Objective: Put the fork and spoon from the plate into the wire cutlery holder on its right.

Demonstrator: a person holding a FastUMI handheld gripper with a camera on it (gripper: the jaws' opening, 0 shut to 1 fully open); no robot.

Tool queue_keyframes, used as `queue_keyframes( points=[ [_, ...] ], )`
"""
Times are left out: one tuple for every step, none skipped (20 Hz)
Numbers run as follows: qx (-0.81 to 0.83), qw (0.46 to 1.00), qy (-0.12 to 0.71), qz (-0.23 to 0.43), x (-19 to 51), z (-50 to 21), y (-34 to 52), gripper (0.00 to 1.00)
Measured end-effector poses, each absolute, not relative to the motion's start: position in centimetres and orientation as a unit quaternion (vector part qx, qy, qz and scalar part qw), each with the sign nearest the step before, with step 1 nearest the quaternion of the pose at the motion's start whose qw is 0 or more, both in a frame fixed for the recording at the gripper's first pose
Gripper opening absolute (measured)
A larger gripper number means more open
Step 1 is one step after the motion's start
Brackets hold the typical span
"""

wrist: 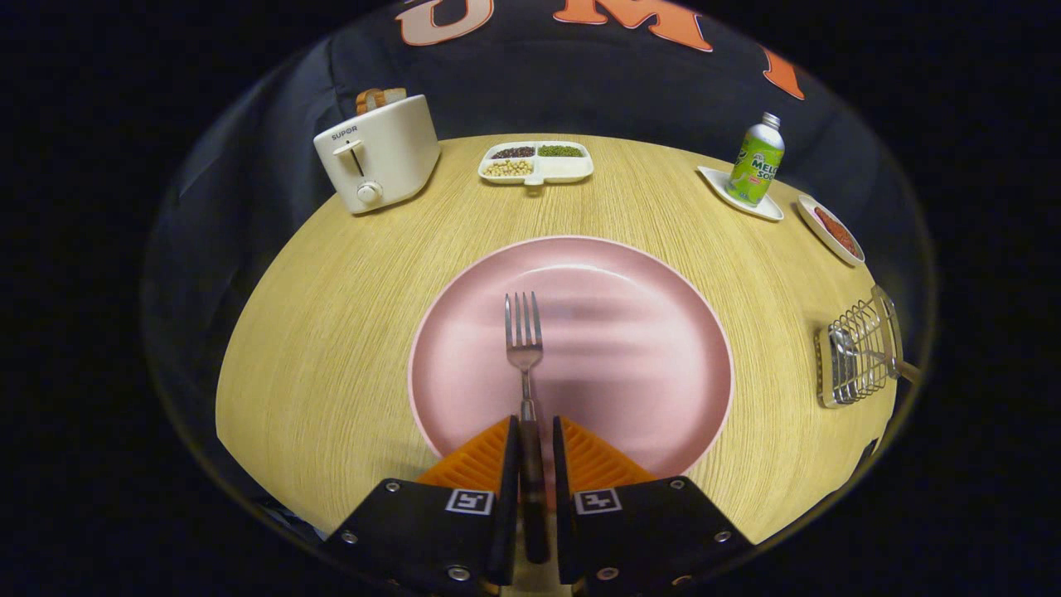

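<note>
Between the gripper point(530, 448) fingers sits the fork point(525, 348) handle, squeezed tight above the pink plate point(646, 348). It could slip or tip sideways before reaching the wire holder point(858, 352).

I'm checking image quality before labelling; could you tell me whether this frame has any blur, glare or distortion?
Gripper view: strong fisheye bending, so the table edge curves. A smeared streak crosses the plate beside the fork, which looks like motion blur or a reflection. The fork, held between the gripper fingers, is sharp. Lighting is even, dimmer toward the holder.
</note>
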State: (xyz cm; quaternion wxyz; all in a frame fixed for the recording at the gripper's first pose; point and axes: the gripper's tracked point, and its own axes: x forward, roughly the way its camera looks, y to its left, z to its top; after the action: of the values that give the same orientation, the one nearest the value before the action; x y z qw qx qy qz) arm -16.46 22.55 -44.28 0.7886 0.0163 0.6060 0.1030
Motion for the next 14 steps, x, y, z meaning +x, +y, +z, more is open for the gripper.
queue_keyframes(
  points=[
    [0.016, 0.786, 0.609, 0.108, -16.7, -44.5, 22.5, 0.15],
    [0.018, 0.787, 0.607, 0.112, -16.6, -44.4, 22.4, 0.13],
    [0.020, 0.786, 0.607, 0.114, -16.7, -44.4, 22.2, 0.10],
    [0.025, 0.792, 0.600, 0.109, -16.3, -44.3, 21.9, 0.09],
    [0.034, 0.804, 0.584, 0.103, -15.5, -43.8, 21.7, 0.08],
    [0.044, 0.816, 0.568, 0.100, -14.6, -43.1, 21.5, 0.07],
    [0.056, 0.823, 0.557, 0.100, -13.8, -42.5, 21.2, 0.06],
    [0.064, 0.828, 0.548, 0.102, -13.1, -41.7, 20.9, 0.06],
    [0.066, 0.834, 0.539, 0.100, -12.4, -41.1, 20.3, 0.06],
    [0.066, 0.840, 0.529, 0.098, -11.7, -40.4, 19.6, 0.06],
    [0.069, 0.846, 0.521, 0.095, -11.1, -39.6, 18.9, 0.06],
    [0.072, 0.851, 0.511, 0.092, -10.5, -38.7, 18.2, 0.06],
    [0.073, 0.858, 0.500, 0.088, -10.0, -37.9, 17.3, 0.06],
    [0.066, 0.865, 0.491, 0.084, -9.6, -37.3, 16.2, 0.06]
  ],
)
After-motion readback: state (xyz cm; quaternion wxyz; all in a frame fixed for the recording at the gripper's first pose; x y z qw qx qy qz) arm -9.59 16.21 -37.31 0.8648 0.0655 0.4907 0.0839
